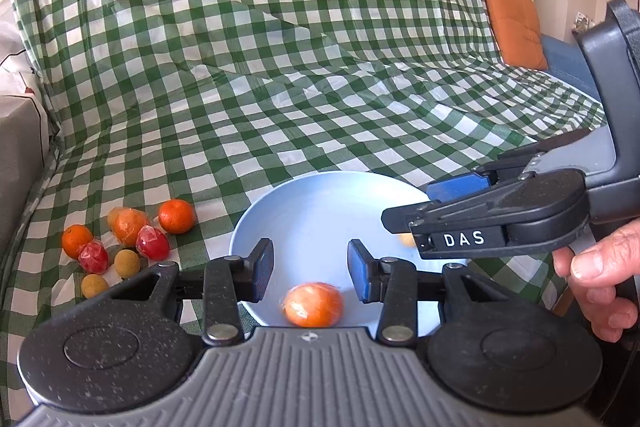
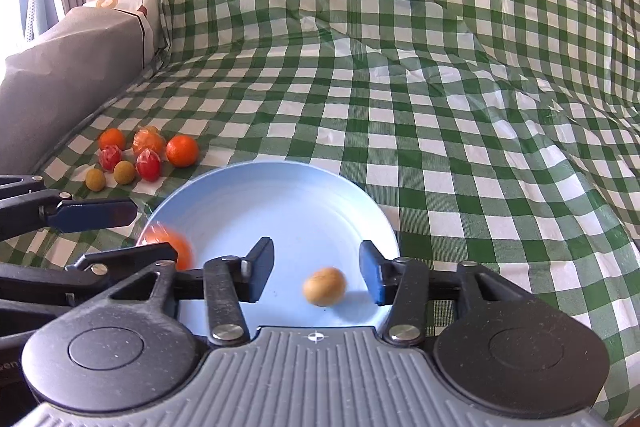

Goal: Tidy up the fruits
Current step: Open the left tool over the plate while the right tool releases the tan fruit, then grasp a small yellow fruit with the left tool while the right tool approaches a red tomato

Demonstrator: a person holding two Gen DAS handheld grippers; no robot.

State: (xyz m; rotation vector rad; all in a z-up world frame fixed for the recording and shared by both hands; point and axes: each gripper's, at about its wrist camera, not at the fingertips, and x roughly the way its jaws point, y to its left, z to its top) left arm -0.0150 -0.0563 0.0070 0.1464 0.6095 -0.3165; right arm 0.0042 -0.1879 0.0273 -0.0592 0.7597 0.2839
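Note:
A light blue plate (image 1: 288, 211) (image 2: 280, 195) lies on the green checked cloth. My left gripper (image 1: 310, 269) (image 2: 124, 233) is open over the plate's near side. A wrapped orange fruit (image 1: 314, 305) (image 2: 178, 247) sits blurred on the plate just below its fingers, touching neither pad. My right gripper (image 2: 316, 269) (image 1: 412, 205) is open over the plate too. A small tan fruit (image 2: 324, 286) (image 1: 406, 239) lies blurred between its fingers, clear of both pads; in the left wrist view the right gripper mostly hides it.
Left of the plate sits a cluster of loose fruit: two oranges (image 1: 176, 215) (image 2: 182, 150), a wrapped orange one (image 1: 128, 225), two wrapped red ones (image 1: 152, 243) and two tan ones (image 1: 127, 263). A grey cushion (image 2: 60, 67) borders the left. A hand (image 1: 596, 267) holds the right gripper.

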